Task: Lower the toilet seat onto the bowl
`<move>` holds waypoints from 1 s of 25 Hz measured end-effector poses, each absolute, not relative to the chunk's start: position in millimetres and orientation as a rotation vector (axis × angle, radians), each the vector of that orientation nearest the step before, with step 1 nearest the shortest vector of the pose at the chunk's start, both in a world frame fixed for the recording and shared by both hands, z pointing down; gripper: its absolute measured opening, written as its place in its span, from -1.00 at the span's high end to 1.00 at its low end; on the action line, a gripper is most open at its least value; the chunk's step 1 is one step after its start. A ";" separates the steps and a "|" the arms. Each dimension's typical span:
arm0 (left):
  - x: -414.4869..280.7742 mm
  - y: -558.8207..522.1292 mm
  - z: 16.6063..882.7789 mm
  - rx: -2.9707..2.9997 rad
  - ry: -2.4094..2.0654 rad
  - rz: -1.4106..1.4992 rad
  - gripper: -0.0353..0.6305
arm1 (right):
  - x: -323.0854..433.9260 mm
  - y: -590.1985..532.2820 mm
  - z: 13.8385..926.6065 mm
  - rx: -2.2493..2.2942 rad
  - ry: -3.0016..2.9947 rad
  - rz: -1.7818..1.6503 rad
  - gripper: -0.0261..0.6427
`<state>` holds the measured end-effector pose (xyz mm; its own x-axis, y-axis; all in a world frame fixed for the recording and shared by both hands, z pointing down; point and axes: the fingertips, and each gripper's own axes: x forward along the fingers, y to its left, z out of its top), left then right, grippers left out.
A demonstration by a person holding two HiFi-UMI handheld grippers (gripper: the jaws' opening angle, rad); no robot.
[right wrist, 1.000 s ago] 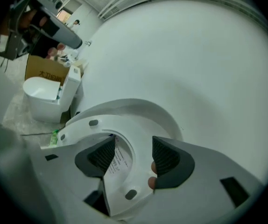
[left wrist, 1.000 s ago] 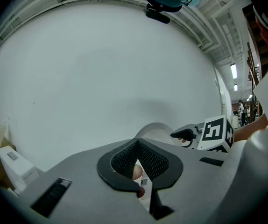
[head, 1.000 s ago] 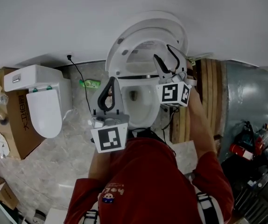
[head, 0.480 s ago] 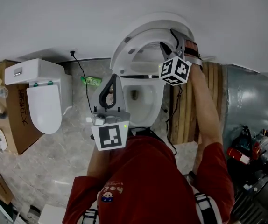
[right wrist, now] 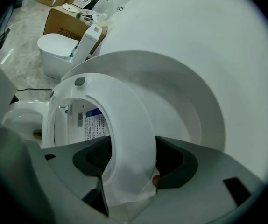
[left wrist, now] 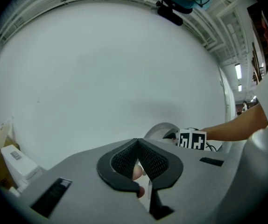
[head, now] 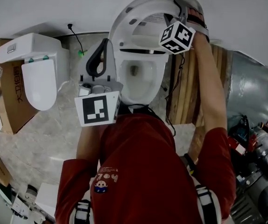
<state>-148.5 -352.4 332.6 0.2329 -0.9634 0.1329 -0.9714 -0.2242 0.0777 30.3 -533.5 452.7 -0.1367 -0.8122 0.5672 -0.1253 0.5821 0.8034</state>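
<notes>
Straddling the raised white oval plastic toilet seat (right wrist: 124, 120), the right gripper (right wrist: 128, 164) has its jaws wide apart, having just been opening. The seat's top rim sits between them and fills nearly the whole gap. Can't tell whether the black ribbed pads (right wrist: 94, 157) actually press on it, so calling it not clamped. Seat is up off the white ceramic toilet bowl (head: 145, 94), hinged at the bowl's back and standing near upright just in front of the white plastic lid (right wrist: 190, 97). Lid is also raised, between seat and wall. Right gripper's black-and-white marker cube (head: 177, 37) hangs over the bowl's back right corner in the head view. Left gripper (left wrist: 137, 143) is held at the bowl's left edge, clear of seat and bowl, jaw tips together with nothing between them, pointing at the plain white wall. Well left of the bowl: a second white toilet with its lid down (head: 38, 83), next to a brown cardboard box (head: 8, 101). Brown wooden boards (head: 185, 92) stand just right of the bowl.
</notes>
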 end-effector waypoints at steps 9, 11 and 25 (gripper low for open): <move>-148.5 -342.3 334.4 2.338 -1.902 0.162 0.86 | 31.2 -531.3 448.9 0.789 -1.633 -0.732 0.13; -147.4 -340.6 334.5 2.328 -1.909 0.162 0.86 | 30.4 -532.0 449.0 0.786 -1.638 -0.733 0.13; -129.7 -317.1 323.8 2.328 -1.967 0.184 0.86 | 34.0 -509.4 441.3 0.782 -1.652 -0.753 0.13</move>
